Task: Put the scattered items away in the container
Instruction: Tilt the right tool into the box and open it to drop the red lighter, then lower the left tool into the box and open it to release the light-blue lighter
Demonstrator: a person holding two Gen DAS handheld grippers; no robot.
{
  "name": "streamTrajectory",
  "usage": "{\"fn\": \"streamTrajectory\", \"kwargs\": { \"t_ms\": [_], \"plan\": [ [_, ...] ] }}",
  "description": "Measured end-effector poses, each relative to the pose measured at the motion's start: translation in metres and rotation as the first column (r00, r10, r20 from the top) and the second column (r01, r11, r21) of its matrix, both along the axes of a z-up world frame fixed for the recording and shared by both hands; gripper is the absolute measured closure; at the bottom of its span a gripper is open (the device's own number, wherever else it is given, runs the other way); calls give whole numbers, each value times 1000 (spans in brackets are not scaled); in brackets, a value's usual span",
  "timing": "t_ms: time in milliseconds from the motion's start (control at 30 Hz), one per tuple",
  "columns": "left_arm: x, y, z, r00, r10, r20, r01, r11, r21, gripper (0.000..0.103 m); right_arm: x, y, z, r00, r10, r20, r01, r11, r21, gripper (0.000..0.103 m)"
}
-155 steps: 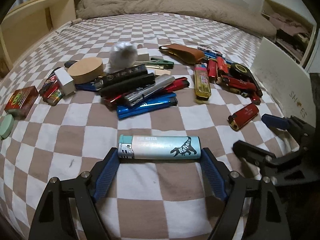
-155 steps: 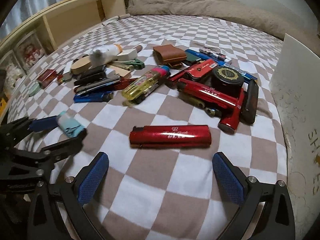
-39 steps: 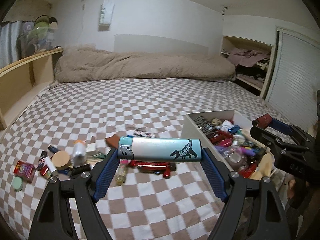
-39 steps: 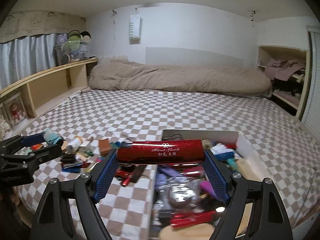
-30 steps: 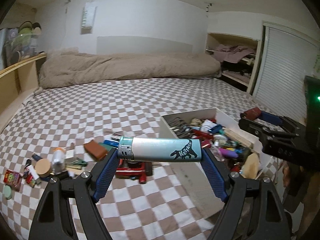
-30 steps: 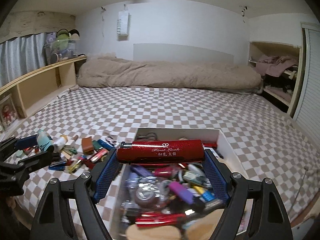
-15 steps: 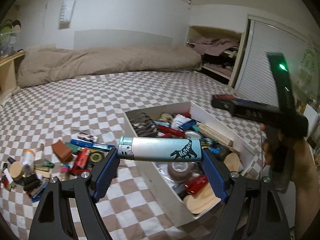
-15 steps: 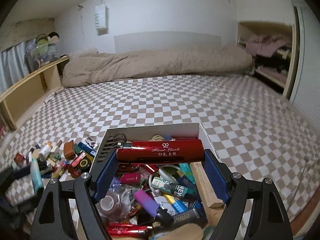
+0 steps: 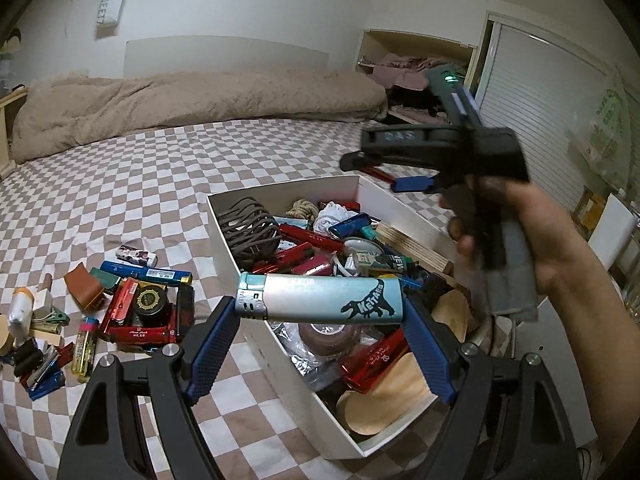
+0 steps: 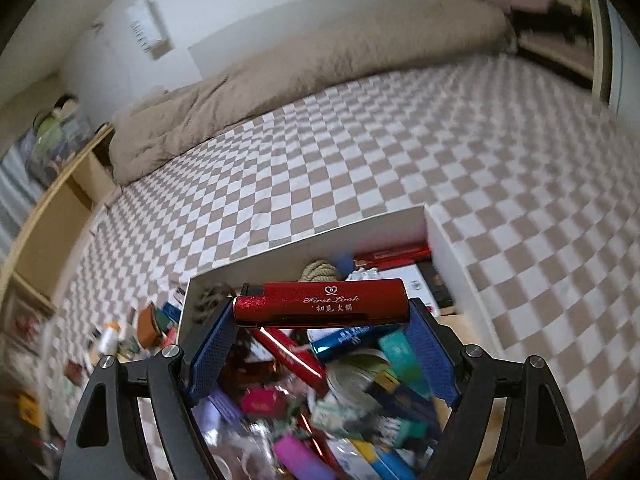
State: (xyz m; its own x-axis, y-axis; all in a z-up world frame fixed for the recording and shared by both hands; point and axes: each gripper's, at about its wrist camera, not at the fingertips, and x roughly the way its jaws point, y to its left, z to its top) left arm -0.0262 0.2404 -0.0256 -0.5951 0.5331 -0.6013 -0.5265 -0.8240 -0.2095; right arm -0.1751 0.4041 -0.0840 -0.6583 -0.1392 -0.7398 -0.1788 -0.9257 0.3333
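My left gripper [image 9: 320, 304] is shut on a light-blue lighter [image 9: 320, 299] with a black dinosaur print, held crosswise above the near left wall of a white box [image 9: 224, 236]. The box [image 10: 304, 248] is packed with lighters, cord and small items. My right gripper [image 10: 321, 312] is shut on a red glitter lighter [image 10: 321, 307], held crosswise over the box's inside. In the left wrist view the right gripper [image 9: 380, 170] hovers over the box's far right corner, held by a hand [image 9: 560, 240].
A pile of scattered items [image 9: 132, 300] lies on the checkered bed cover [image 9: 120, 184] left of the box: red and blue lighters, a round black tin, a brown pouch. A beige duvet [image 9: 180, 100] lies at the back. Shelves stand on both sides.
Both grippers have swung to the right and dipped, from the pile to above the box. The right gripper has rolled, so its view now tilts. Each still holds its lighter.
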Motion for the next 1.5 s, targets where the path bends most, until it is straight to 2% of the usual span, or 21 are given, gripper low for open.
{"fn": "streamTrajectory", "kwargs": {
  "t_ms": [167, 300, 433, 533, 600, 700, 933, 1033, 1133, 1367, 1500],
  "plan": [
    [-6, -4, -3, 1000, 3, 5, -3, 1000, 5, 21, -14, 16, -21, 991, -117, 66, 124, 986, -109, 19],
    [-12, -6, -4, 1000, 17, -2, -17, 1000, 1, 21, -15, 21, -29, 975, -197, 102, 208, 972, -107, 20],
    [-14, -10, -5, 1000, 24, 1, -24, 1000, 8, 21, -11, 28, -32, 945, -307, 114, 316, 946, -71, 20],
    [-13, -12, -5, 1000, 26, 0, -26, 1000, 10, 21, -8, 37, -34, 914, -384, 132, 399, 911, -107, 19],
    [-13, -13, -5, 1000, 27, 0, -27, 1000, 12, 21, -3, 41, -37, 899, -410, 151, 430, 893, -132, 12],
    [-13, -15, -5, 1000, 28, -2, -28, 1000, 10, 21, -1, 43, -37, 903, -400, 158, 423, 894, -148, 10],
    [-11, -15, -4, 1000, 30, -3, -30, 1000, 9, 21, 5, 33, -33, 934, -330, 141, 350, 923, -159, 10],
    [-11, -15, -5, 999, 32, -3, -32, 999, 10, 21, 0, 25, -31, 964, -244, 109, 262, 943, -203, 10],
    [-12, -17, -4, 999, 35, -2, -35, 999, 11, 21, -8, 19, -29, 979, -182, 92, 197, 957, -211, 10],
    [-9, -20, -5, 999, 32, -11, -32, 999, -2, 21, -33, 8, -32, 991, -115, 72, 128, 968, -218, 10],
    [-11, -24, -8, 999, 31, -7, -31, 1000, -4, 21, -46, 1, -40, 992, -77, 102, 97, 972, -212, 10]
  ]
}}
